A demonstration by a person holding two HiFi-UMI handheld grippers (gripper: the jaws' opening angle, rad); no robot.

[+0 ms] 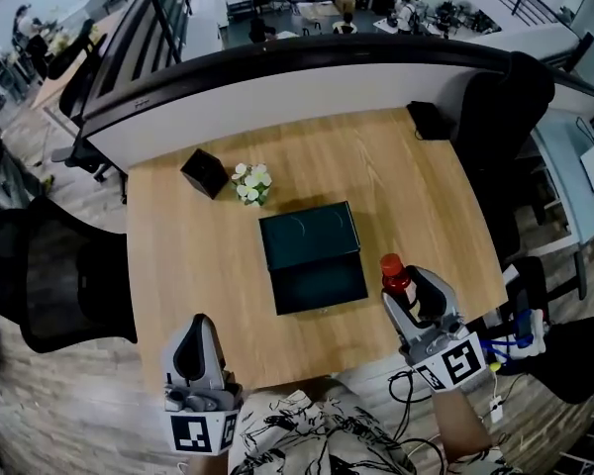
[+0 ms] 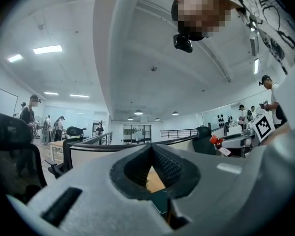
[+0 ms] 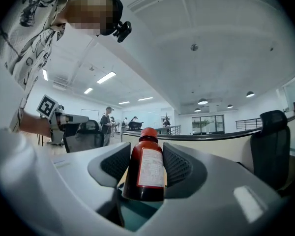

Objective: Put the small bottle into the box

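Pinched the small bottle (image 3: 146, 168) upright in the right gripper (image 3: 146, 151) just right of the open box (image 1: 317, 283) on the surface (image 1: 188, 255), seemingly poised to carry it in; held the left gripper (image 2: 151, 149) pressed together, empty, clear of the box's near-left corner.

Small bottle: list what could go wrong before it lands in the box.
The right gripper holds the small bottle only by its smooth sides, so it may slip or tilt in transit. The box looks shallow; a bottle released upright might topple or clip the rim.
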